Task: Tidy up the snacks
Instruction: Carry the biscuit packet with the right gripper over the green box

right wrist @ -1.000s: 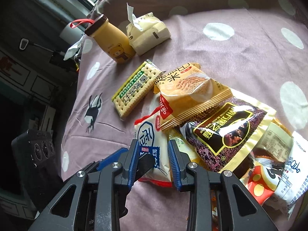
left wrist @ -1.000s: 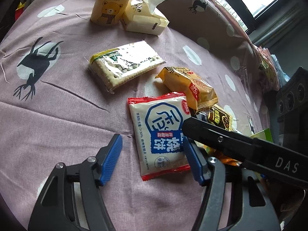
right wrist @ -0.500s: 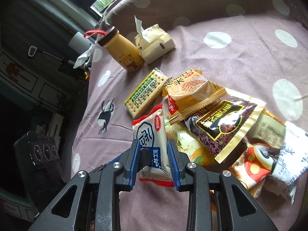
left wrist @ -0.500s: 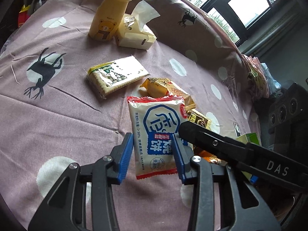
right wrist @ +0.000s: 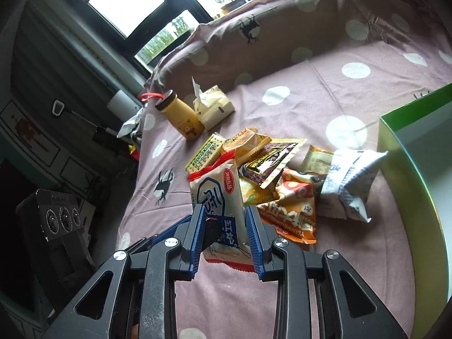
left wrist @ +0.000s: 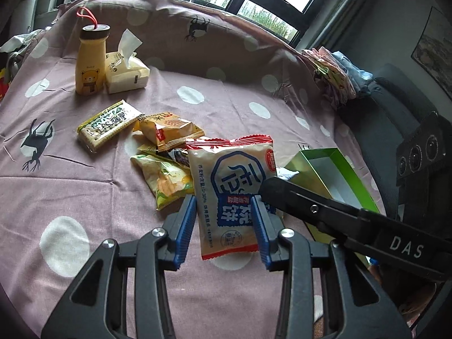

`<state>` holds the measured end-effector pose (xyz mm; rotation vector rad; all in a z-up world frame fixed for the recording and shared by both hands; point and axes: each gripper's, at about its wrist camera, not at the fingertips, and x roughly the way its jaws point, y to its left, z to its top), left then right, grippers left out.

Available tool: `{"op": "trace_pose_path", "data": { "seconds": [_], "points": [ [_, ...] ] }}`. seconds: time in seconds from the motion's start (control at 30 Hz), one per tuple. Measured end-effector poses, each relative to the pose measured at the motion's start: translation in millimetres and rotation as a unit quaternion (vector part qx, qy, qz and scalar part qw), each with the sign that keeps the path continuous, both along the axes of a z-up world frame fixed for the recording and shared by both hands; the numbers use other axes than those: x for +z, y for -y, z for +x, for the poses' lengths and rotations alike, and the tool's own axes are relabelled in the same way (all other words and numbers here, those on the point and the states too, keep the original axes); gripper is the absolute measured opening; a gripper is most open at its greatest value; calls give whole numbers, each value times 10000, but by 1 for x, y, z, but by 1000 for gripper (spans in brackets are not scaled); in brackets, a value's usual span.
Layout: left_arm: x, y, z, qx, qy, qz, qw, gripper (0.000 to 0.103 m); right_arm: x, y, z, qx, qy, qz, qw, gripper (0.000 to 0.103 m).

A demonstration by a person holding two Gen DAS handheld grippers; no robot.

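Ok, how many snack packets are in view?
8. Red-and-white packet lifted up front; seven on the bedspread: soda crackers leftmost, yellow packet, purple packet, yellow-green packet, orange packet, tan packet, white packet by the green box. Others may be hidden.

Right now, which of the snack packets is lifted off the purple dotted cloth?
The white packet with red edges and a blue emblem, gripped between both grippers' blue pads; every other packet lies on the cloth.
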<state>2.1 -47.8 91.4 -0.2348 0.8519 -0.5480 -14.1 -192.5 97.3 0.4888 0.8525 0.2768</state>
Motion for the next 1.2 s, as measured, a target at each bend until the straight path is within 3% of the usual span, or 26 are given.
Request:
{"op": "trace_pose_path", "data": {
  "seconds": [0.3, 0.53, 0.97, 1.2],
  "points": [
    [26, 18, -16, 6, 409, -12, 9992, 38, 18, 18, -14, -24, 375, 136, 9992, 32],
    [51, 56, -27, -337, 870, 112, 9956, 36, 34, 56, -34, -320, 708, 406, 9961, 32],
    [68, 151, -36, -1270, 1109, 69, 9857, 36, 48, 140, -75, -1317, 1121, 507, 9836, 32],
    [59, 195, -32, -1778, 901, 62, 9799, 36, 44, 177, -92, -1958, 987, 526, 9742, 32]
  ]
}}
